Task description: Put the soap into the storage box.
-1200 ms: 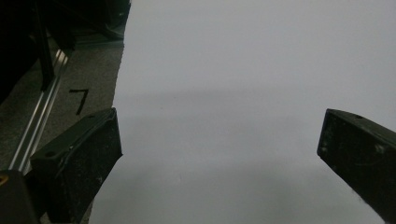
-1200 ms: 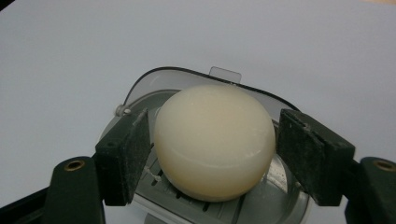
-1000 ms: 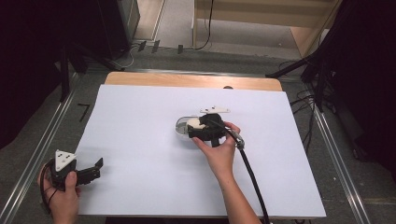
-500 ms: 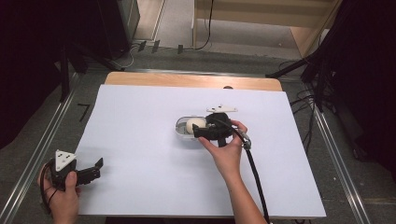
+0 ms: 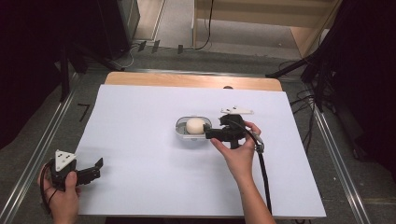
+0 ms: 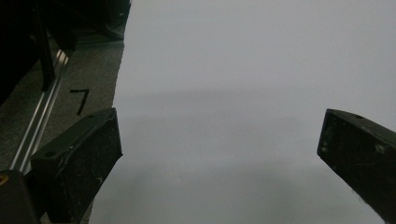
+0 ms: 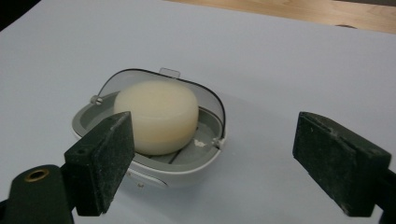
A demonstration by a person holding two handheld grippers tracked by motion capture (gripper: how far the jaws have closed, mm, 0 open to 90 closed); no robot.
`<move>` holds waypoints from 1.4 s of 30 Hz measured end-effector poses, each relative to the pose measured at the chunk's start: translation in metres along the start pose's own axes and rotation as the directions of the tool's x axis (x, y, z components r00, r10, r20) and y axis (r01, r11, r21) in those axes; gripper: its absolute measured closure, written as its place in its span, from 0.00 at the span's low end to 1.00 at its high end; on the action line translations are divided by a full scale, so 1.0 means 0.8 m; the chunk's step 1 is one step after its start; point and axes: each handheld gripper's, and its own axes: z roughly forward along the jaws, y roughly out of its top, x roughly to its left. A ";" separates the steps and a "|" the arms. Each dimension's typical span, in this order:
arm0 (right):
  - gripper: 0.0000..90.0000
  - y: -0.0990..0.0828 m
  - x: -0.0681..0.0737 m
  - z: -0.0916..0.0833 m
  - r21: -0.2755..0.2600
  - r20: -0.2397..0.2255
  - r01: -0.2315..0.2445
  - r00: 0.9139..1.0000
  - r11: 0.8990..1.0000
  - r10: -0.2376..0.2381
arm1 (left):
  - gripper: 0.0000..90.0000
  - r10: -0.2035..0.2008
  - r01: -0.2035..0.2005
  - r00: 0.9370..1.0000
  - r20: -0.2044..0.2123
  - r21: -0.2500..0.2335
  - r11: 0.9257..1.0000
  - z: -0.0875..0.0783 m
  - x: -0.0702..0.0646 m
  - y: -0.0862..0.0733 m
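Note:
A cream round soap (image 5: 195,125) lies in a small grey soap dish (image 5: 183,136) near the middle of the white-covered table (image 5: 140,116). In the right gripper view the soap (image 7: 156,116) sits in the dish (image 7: 182,171), whose clear lid (image 7: 140,79) is tipped back. My right gripper (image 5: 208,133) is level just right of the dish. Its jaws have just been opening and stand open, with nothing between them (image 7: 219,144). My left gripper (image 5: 95,169) rests open at the table's near left corner, over bare white sheet (image 6: 219,140).
A wooden strip (image 5: 191,80) shows along the table's far edge. Metal rails run down the left (image 5: 37,154) and right (image 5: 336,149) sides. The right gripper's black cable (image 5: 264,177) trails toward the near edge. Dark stands fill the far corners.
My right gripper has drawn back to the right, off the dish, and its jaws have opened. More of the soap shows in the dish. The left hand has stayed put.

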 end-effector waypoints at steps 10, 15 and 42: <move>0.14 -0.014 -0.027 -0.016 -0.018 0.024 -0.012 1.000 1.000 0.012 | 0.00 0.001 -0.001 1.000 -0.001 0.001 1.000 0.000 0.000 0.000; 0.14 -0.022 -0.038 -0.025 -0.023 0.026 -0.014 1.000 1.000 0.015 | 0.00 0.001 -0.001 1.000 -0.002 0.000 1.000 0.000 0.000 0.000; 0.14 -0.079 -0.107 -0.062 -0.036 0.099 -0.068 0.993 0.997 0.072 | 0.00 0.010 -0.010 1.000 -0.006 -0.003 1.000 0.000 -0.001 0.000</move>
